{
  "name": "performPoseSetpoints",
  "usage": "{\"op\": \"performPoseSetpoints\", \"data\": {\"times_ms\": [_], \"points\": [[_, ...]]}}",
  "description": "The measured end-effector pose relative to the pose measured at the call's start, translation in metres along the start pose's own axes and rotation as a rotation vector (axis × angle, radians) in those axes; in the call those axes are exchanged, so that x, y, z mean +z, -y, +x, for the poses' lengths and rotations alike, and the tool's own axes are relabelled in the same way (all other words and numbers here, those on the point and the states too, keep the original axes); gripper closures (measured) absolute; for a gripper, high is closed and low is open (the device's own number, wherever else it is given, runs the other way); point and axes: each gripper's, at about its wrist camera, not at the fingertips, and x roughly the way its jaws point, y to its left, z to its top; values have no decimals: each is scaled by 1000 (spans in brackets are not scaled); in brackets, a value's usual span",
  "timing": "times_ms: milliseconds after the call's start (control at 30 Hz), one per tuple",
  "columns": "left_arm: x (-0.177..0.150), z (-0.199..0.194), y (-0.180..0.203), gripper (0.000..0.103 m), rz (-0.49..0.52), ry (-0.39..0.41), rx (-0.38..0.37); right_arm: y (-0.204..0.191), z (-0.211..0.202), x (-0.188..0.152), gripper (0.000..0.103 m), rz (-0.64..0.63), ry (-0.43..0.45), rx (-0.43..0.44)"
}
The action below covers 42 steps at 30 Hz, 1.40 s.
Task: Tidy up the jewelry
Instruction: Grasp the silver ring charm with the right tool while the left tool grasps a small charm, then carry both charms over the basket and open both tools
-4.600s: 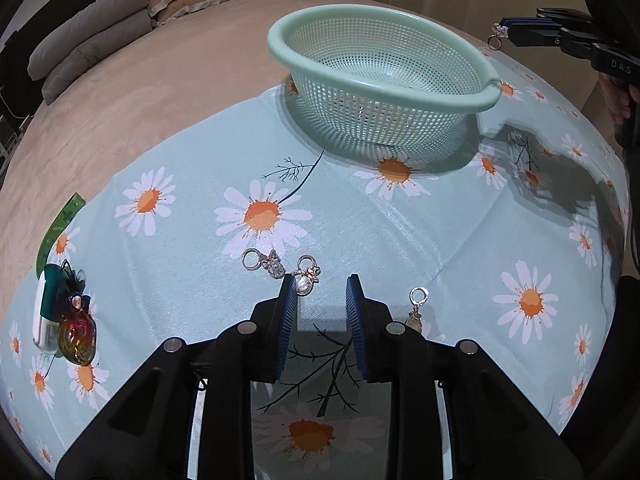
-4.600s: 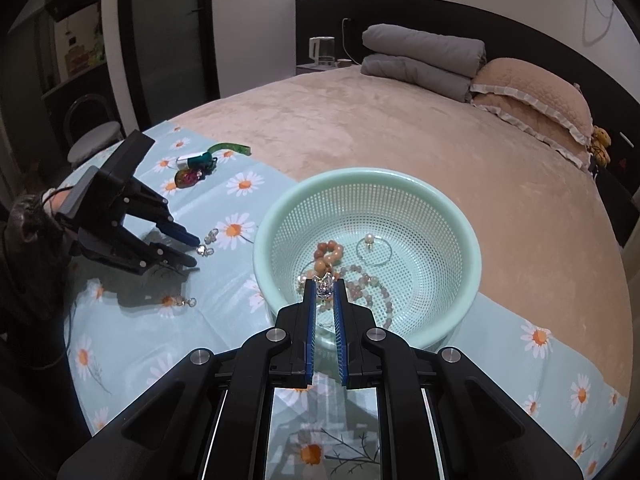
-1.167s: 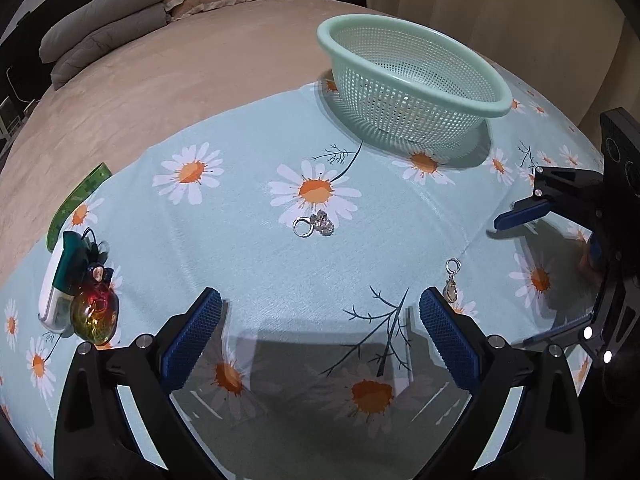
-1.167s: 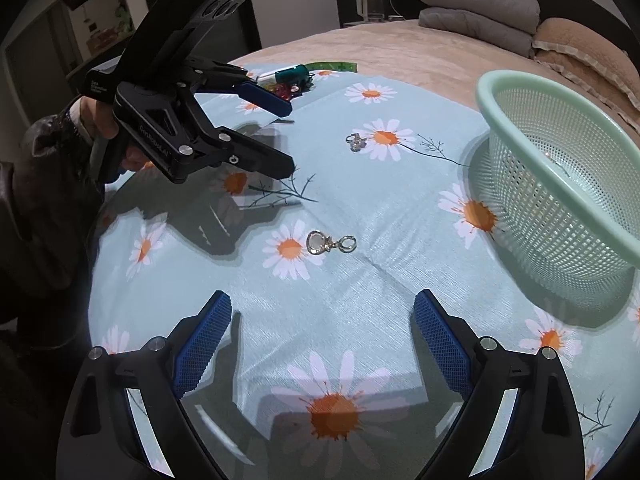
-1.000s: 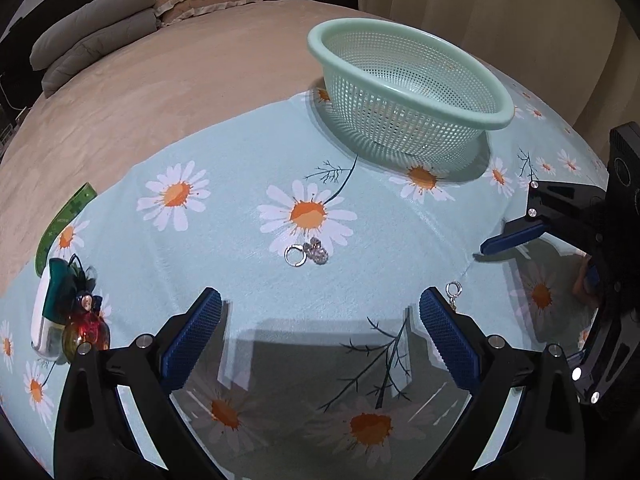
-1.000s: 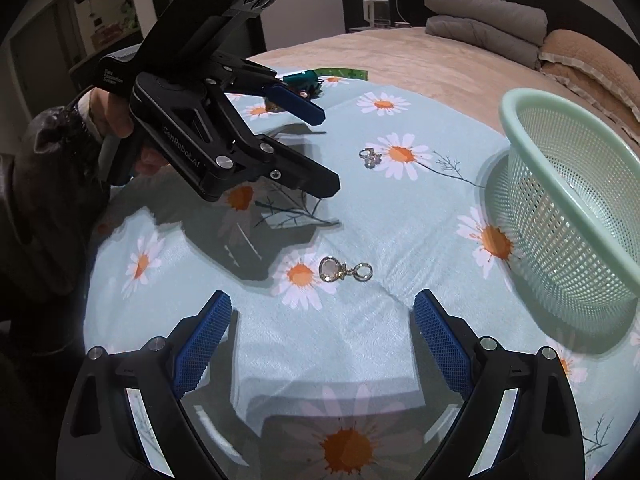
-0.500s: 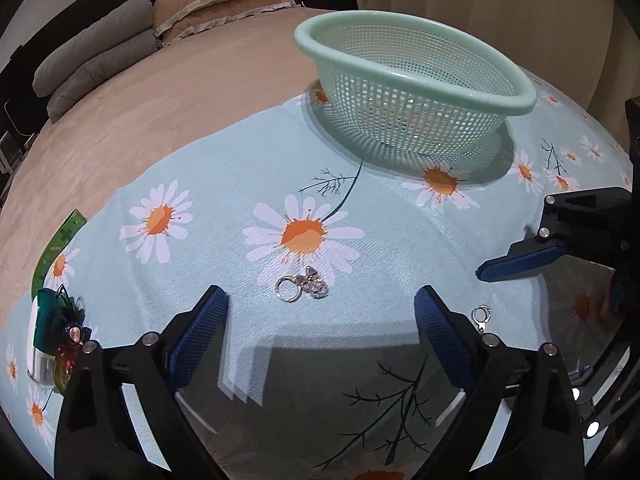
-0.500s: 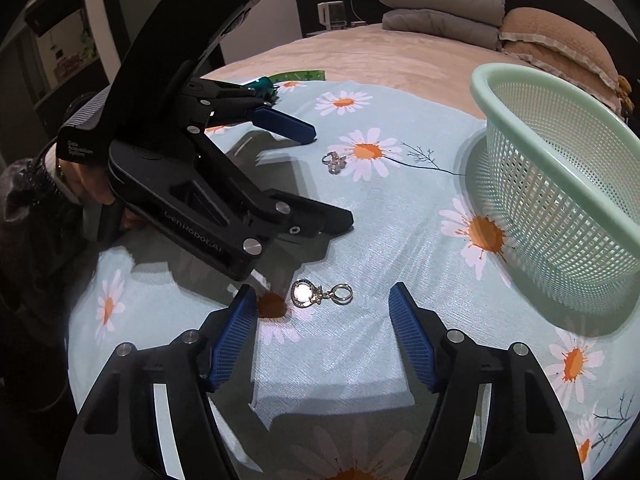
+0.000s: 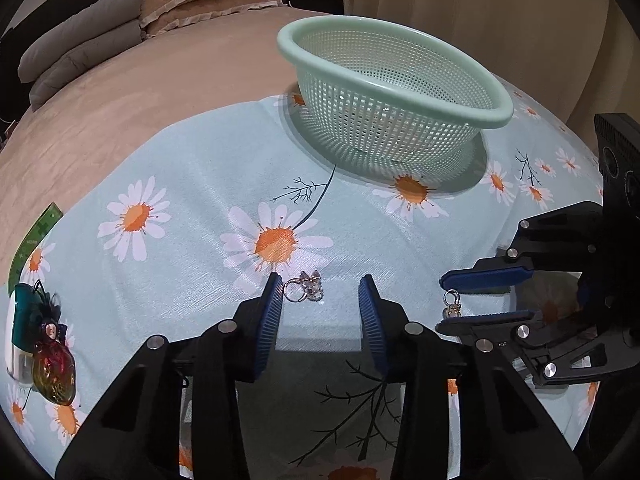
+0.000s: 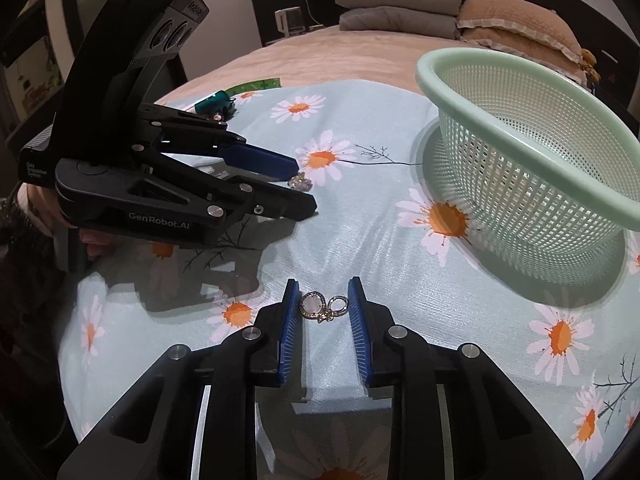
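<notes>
Two charms lay on the daisy cloth (image 9: 192, 184), each already bracketed: your left gripper (image 9: 320, 304), half-open, straddled the crystal ring (image 9: 305, 291) lying crosswise; your right gripper (image 10: 323, 308), narrower, framed the oval pendant (image 10: 323, 306), also crosswise, nothing gripped yet.

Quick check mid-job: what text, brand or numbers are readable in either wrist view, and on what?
"GenRobot.AI": side of the left gripper body, seen in the right wrist view.
Small white print at that gripper's rear: too blurred to read.
Markings on the green ruler: too small to read.
Nothing else legible.
</notes>
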Motion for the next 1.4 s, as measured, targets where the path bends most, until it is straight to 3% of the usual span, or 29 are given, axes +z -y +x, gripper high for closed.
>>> {"op": "performPoseSetpoints", "data": {"times_ms": [33, 367, 767, 800, 1100, 1400], "points": [[1, 0, 1, 82, 1, -1, -10, 0, 0, -1, 79, 0, -1, 2], [0, -4, 5, 85, -10, -21, -3, -3, -8, -9, 86, 9, -6, 18], [-7, -17, 13, 87, 1, -39, 7, 2, -24, -20, 87, 28, -4, 66], [-8, -17, 13, 96, 0, -42, 7, 3, -26, -20, 87, 34, -4, 76], [-16, -27, 15, 95, -14, -58, 9, 12, -49, -21, 87, 35, 17, 81], [-1, -59, 28, 95, 14, -26, 33, 20, -80, -19, 87, 40, 73, 100]]}}
